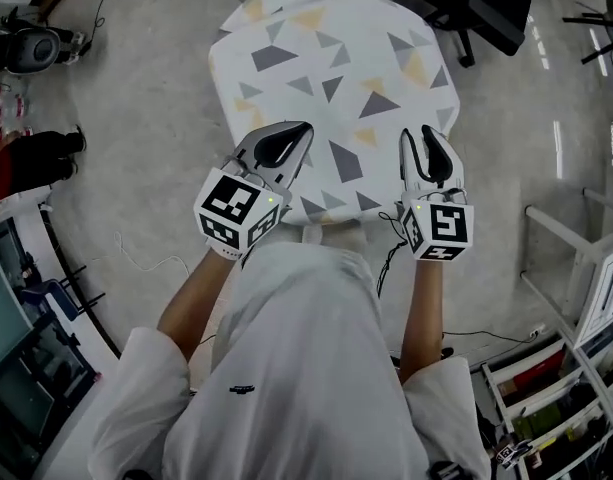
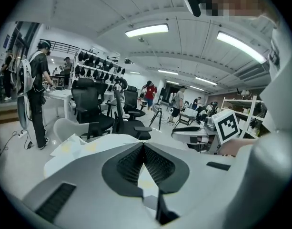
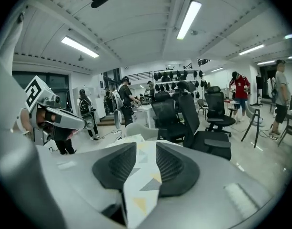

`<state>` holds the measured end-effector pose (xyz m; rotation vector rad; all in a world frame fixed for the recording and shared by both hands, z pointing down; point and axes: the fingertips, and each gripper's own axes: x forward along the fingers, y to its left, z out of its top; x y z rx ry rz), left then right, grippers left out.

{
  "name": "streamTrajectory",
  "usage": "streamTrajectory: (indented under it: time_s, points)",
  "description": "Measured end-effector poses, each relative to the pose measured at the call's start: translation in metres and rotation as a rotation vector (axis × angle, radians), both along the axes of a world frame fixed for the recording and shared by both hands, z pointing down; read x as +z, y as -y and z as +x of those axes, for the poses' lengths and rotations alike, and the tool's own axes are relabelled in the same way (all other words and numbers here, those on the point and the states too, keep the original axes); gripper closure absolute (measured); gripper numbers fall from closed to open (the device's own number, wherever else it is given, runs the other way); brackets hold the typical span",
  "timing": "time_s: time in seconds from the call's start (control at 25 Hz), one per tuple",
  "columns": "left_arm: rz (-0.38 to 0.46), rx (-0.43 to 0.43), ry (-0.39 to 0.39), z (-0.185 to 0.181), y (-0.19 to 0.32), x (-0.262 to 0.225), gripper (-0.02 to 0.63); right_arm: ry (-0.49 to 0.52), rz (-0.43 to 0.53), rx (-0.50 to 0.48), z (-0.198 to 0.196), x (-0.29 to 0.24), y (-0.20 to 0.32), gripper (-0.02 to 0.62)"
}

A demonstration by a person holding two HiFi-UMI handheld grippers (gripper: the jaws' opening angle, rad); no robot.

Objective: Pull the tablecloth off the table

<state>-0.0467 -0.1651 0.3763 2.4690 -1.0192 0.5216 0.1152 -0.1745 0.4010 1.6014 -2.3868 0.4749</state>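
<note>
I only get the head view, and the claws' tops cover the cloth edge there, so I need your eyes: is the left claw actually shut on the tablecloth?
Observer: It looks so. In the left gripper view the left claw has its tips together, with pale tablecloth showing between the pads.
Operator: And the right one?
Observer: The right claw stands open. A fold of the cloth runs between its pads, which do not seem to press it.
Operator: Anyone beyond the table?
Observer: A person with a backpack stands by a desk, well past it, in the left gripper view.
</note>
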Motion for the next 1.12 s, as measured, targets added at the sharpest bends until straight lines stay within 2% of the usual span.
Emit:
streamTrajectory:
  time_s: [0.12, 0.24, 0.4, 0.52, 0.64, 0.76, 0.92, 1.12]
  points:
    - [-0.034, 0.045, 0.032, 0.008, 0.034, 0.030, 0.600, -0.005, -0.031, 0.008, 0.013, 0.025, 0.033, 0.457]
    - [-0.035, 0.096, 0.078, 0.016, 0.071, 0.059, 0.598, -0.009, -0.038, 0.040, 0.027, 0.049, 0.064, 0.457]
    - [-0.041, 0.097, 0.099, 0.020, 0.123, 0.100, 0.589, -0.039, -0.058, 0.056, 0.039, 0.088, 0.102, 0.428]
    - [-0.069, 0.099, 0.132, 0.019, 0.158, 0.138, 0.501, 0.000, -0.053, 0.040, 0.041, 0.108, 0.126, 0.391]
    - [-0.057, 0.105, 0.174, 0.017, 0.197, 0.172, 0.440, -0.035, -0.080, 0.040, 0.049, 0.135, 0.151, 0.353]
    - [-0.016, 0.101, 0.191, 0.013, 0.230, 0.199, 0.409, -0.088, -0.146, 0.045, 0.058, 0.170, 0.166, 0.299]
    - [-0.014, 0.130, 0.275, 0.012, 0.267, 0.237, 0.346, -0.139, -0.235, 0.038, 0.073, 0.206, 0.185, 0.252]
    - [0.016, 0.214, 0.360, 0.011, 0.294, 0.263, 0.316, -0.183, -0.377, 0.052, 0.099, 0.247, 0.198, 0.238]
